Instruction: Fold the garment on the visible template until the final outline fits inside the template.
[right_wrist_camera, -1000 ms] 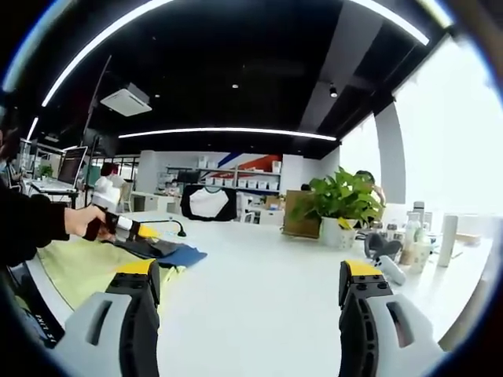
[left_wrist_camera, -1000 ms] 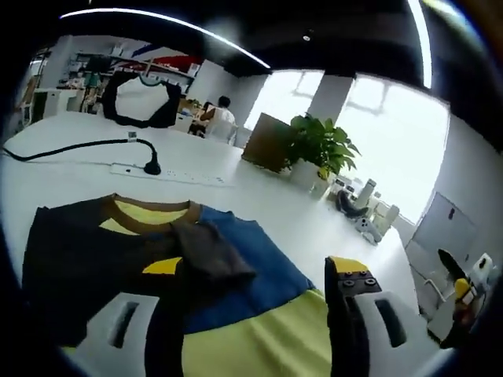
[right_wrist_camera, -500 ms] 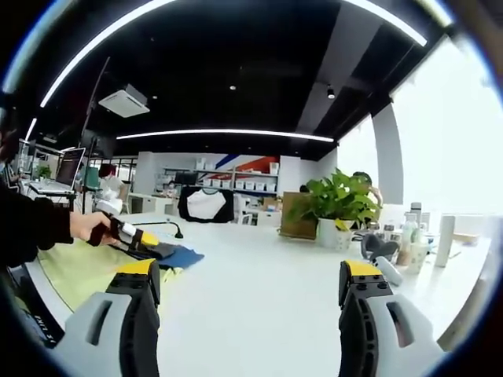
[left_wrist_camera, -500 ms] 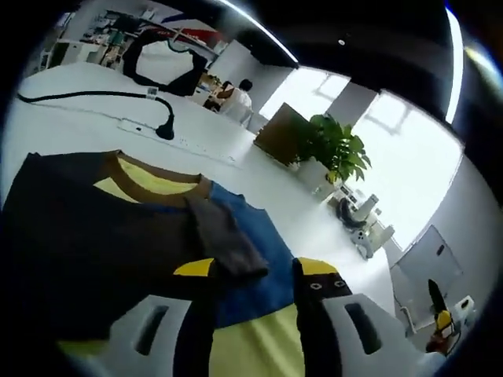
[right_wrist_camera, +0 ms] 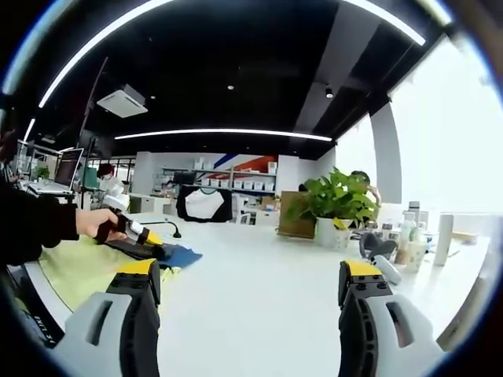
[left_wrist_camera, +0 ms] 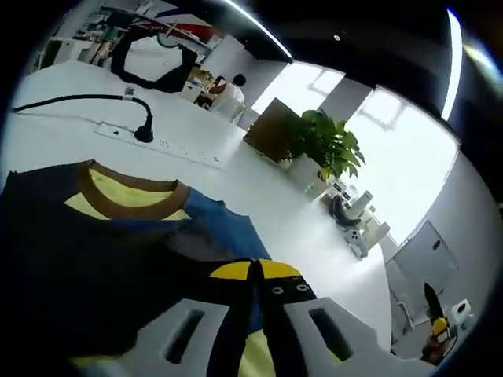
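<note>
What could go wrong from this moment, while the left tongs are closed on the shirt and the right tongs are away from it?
1. The left tongs appear shut on the dark sleeve of the garment. Pulling with one grip only may drag the whole shirt instead of folding it.
2. The right tongs are open above the bare table and hold nothing down, so the fold may come out crooked.
3. The power strip lies behind the collar; a long pull could reach it.

Garment (left_wrist_camera: 118, 251): dark navy/black body, brown collar, yellow inside neck, blue panel, yellow hem. Surface (left_wrist_camera: 259, 204) white. Left hand-held gripper (left_wrist_camera: 253, 271): white w/ yellow tips. Cable (left_wrist_camera: 78, 100) black.
</note>
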Demonstrator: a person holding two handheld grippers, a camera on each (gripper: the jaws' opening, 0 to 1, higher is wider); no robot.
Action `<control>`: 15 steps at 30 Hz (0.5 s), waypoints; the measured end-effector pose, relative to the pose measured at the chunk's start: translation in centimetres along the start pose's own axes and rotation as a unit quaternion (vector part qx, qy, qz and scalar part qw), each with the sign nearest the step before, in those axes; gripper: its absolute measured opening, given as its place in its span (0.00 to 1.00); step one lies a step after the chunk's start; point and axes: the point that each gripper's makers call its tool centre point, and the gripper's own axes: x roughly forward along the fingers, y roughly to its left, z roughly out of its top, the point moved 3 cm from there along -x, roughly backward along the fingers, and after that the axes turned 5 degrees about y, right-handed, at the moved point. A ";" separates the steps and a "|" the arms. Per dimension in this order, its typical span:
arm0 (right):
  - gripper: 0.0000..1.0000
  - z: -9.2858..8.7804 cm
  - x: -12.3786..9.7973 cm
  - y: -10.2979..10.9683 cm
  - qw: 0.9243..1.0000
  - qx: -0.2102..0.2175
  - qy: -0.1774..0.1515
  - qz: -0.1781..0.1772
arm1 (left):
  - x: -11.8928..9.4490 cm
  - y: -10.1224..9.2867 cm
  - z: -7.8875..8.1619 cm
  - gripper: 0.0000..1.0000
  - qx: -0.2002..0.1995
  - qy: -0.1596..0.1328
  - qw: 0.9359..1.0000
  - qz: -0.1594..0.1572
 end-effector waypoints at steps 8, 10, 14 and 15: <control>0.97 0.0 0.0 -0.1 1.000 0.000 0.001 -0.001 | 2.3 -2.0 0.3 0.01 0.135 0.056 0.989 0.025; 0.97 -0.1 0.1 -0.2 1.000 0.000 0.002 -0.001 | 3.2 -2.5 0.0 0.01 0.213 0.085 0.973 0.035; 0.97 -0.2 0.1 -0.3 1.000 0.001 0.004 -0.004 | 4.1 -2.7 -1.3 0.01 0.335 0.120 0.931 0.080; 0.97 -0.2 0.1 -0.3 1.000 0.001 0.005 -0.003 | 4.3 -2.9 -1.5 0.01 0.352 0.124 0.924 0.082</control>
